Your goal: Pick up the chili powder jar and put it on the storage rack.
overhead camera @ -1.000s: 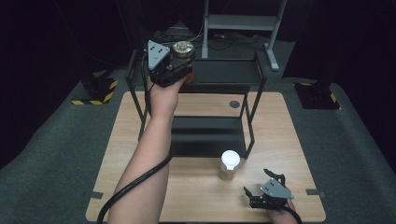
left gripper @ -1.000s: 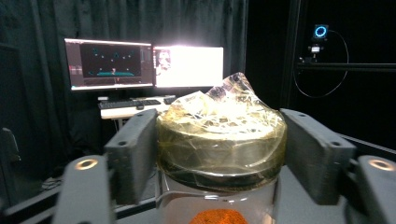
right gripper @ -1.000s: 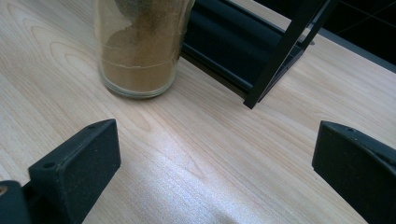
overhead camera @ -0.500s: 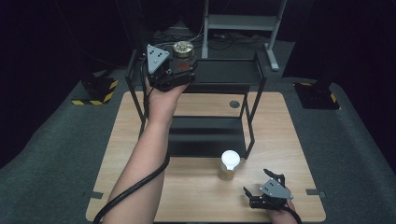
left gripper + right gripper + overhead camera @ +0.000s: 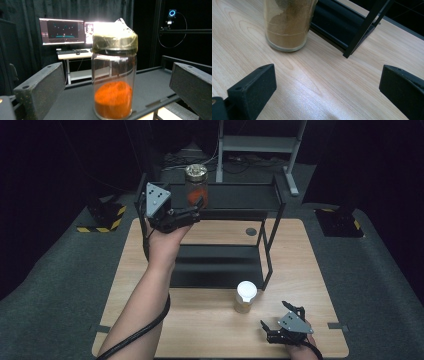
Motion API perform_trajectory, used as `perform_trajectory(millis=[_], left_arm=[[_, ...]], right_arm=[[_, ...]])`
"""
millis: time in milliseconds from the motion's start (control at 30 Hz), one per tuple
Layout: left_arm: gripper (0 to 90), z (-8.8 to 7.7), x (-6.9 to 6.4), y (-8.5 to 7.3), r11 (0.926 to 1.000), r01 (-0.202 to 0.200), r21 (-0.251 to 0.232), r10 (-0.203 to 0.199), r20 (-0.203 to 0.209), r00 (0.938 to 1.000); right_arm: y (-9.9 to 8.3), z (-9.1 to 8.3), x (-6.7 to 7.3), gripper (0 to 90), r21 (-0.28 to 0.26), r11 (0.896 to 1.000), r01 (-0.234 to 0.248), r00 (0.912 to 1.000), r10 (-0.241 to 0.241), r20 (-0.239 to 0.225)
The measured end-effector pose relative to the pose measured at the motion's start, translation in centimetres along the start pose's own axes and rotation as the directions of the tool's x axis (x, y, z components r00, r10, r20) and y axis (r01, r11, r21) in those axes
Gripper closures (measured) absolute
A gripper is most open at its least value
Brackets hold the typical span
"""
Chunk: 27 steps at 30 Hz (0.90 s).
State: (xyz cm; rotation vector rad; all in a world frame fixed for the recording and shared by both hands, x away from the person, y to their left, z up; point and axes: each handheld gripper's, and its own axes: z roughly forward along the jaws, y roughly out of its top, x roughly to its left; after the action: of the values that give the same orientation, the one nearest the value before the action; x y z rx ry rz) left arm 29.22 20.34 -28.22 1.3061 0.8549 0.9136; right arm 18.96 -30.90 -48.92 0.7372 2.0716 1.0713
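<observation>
Two glass jars: one with orange powder (image 5: pixel 196 187) at the upper middle of the high view, on the top shelf, and one with tan powder and a white lid (image 5: pixel 245 297) at the lower middle. One black two-level shelf rack (image 5: pixel 227 202). One wooden counter (image 5: pixel 320 270). Two tongs: the left tongs (image 5: pixel 197 210) at upper left, the right tongs (image 5: pixel 281 317) at lower right. Two monitors (image 5: pixel 61 31) in the left gripper view's upper left.

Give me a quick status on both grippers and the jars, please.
Left gripper just opened, jaws clear of orange-powder jar on the rack's top shelf. Right gripper open, idle near brown-powder jar. Nothing blocking.
</observation>
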Motion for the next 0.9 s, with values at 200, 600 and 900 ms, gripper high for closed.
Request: perform_trajectory(millis=[200,600,900], left_arm=[[0.3,-1.9,0.3,-1.0,1.0000,-0.009,0.004,0.009,-0.007,0.9999],[0.4,-4.9,0.2,-3.5,0.9995,-0.018,0.026,0.017,0.012,0.9998],[0.3,-6.6,-0.6,-5.3,0.9969,-0.061,0.050,0.060,0.023,0.9980]], right_arm=[[0.0,0.0,0.0,0.0,0.000,1.000,0.002,1.0000,-0.002,-0.003],[0.0,0.0,0.0,0.1,0.002,1.000,0.008,1.0000,-0.008,-0.004],[0.1,0.0,0.0,0.0,0.003,1.000,0.013,0.9999,-0.013,-0.006]])
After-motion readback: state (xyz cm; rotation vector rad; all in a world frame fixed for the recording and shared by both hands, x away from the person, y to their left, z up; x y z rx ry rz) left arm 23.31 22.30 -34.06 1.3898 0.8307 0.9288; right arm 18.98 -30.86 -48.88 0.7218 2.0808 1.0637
